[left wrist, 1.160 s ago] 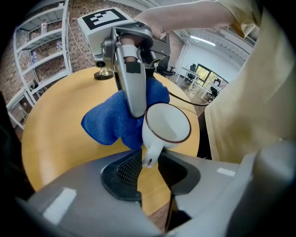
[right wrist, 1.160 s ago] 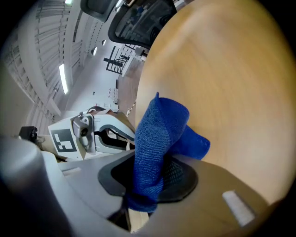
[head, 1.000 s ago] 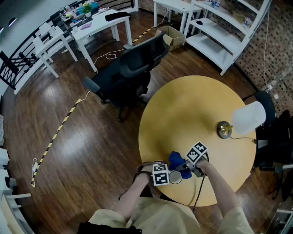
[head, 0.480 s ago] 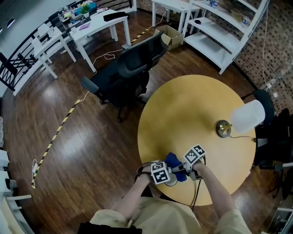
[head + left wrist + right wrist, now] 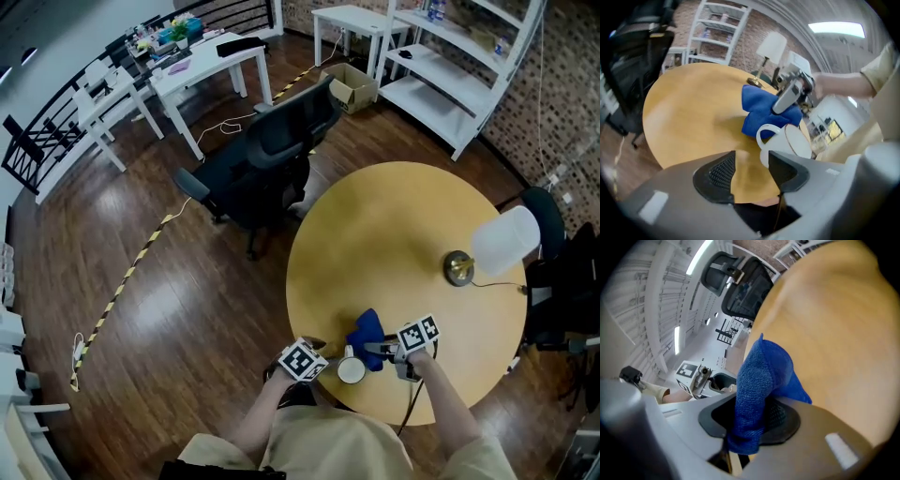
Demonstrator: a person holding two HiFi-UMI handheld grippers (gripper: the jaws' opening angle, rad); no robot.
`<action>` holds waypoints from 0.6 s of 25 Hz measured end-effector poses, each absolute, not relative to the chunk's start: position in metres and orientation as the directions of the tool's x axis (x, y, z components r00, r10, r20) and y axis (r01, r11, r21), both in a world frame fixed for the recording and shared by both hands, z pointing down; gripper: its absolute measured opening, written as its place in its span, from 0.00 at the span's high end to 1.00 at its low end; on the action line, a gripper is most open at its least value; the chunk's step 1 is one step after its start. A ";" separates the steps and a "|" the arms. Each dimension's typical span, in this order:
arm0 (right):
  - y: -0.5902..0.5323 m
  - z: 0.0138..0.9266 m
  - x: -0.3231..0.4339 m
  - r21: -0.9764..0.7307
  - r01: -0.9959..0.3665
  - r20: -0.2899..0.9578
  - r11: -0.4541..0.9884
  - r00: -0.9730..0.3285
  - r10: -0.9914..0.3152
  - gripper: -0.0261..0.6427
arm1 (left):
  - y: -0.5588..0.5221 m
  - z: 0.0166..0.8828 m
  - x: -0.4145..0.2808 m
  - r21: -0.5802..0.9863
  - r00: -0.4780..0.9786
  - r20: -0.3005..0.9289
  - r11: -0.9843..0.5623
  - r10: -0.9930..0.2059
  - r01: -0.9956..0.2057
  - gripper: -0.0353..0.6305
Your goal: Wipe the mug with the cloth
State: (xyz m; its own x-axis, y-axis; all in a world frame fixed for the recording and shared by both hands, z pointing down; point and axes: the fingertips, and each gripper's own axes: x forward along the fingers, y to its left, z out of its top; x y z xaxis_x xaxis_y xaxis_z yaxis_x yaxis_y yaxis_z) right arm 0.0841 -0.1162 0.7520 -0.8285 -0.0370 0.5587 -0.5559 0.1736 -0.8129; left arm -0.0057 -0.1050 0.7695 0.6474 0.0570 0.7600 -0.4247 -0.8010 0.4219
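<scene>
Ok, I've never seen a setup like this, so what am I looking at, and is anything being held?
No robot here: a person holds a hand-held gripper in each hand. The top-down picture comes from a camera on their head; the other two come from cameras riding on each tool, looking along its jaws. On the round table stand a lamp and a white mug. The right hand-held gripper is clamped on a blue cloth next to the mug. The left hand-held gripper has just been opening its jaws; nothing is between them, and the mug sits just beyond.
</scene>
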 end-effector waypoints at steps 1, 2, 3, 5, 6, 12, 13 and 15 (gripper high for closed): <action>-0.120 0.748 0.087 -0.793 -0.565 0.567 0.227 -0.821 -0.063 0.78 | -0.104 0.761 -0.010 0.488 0.692 0.721 -0.741 0.045 -0.461 0.60; -0.123 0.743 0.089 -0.773 -0.571 0.572 0.276 -0.816 -0.086 0.78 | -0.102 0.753 -0.012 0.545 0.729 0.683 -0.687 0.031 -0.482 0.58; -0.127 0.738 0.090 -0.755 -0.573 0.573 0.318 -0.813 -0.105 0.78 | -0.099 0.746 -0.014 0.591 0.760 0.650 -0.642 0.020 -0.488 0.57; -0.133 0.728 0.090 -0.725 -0.571 0.567 0.385 -0.812 -0.137 0.78 | -0.090 0.730 -0.010 0.667 0.810 0.586 -0.574 0.011 -0.475 0.52; -0.136 0.723 0.089 -0.712 -0.569 0.563 0.413 -0.813 -0.149 0.78 | -0.087 0.722 -0.006 0.697 0.831 0.557 -0.545 0.002 -0.466 0.50; -0.136 0.705 0.067 -0.609 -0.544 0.579 0.577 -0.803 -0.145 0.77 | -0.072 0.722 0.019 0.686 0.786 0.611 -0.437 -0.089 -0.582 0.48; -0.137 0.705 0.064 -0.582 -0.547 0.592 0.602 -0.792 -0.147 0.77 | -0.071 0.730 0.021 0.654 0.754 0.650 -0.439 -0.092 -0.616 0.51; -0.141 0.706 0.060 -0.525 -0.559 0.617 0.642 -0.769 -0.166 0.77 | -0.069 0.743 0.022 0.575 0.678 0.728 -0.448 -0.100 -0.684 0.62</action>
State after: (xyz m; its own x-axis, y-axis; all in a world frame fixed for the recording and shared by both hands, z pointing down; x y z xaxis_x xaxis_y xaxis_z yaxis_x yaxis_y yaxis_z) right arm 0.0602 -0.1413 0.7055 -0.7691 -0.1658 0.6172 -0.5593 0.6419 -0.5245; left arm 0.0220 -0.0690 0.7433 0.6778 -0.1003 0.7284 -0.6844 -0.4479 0.5752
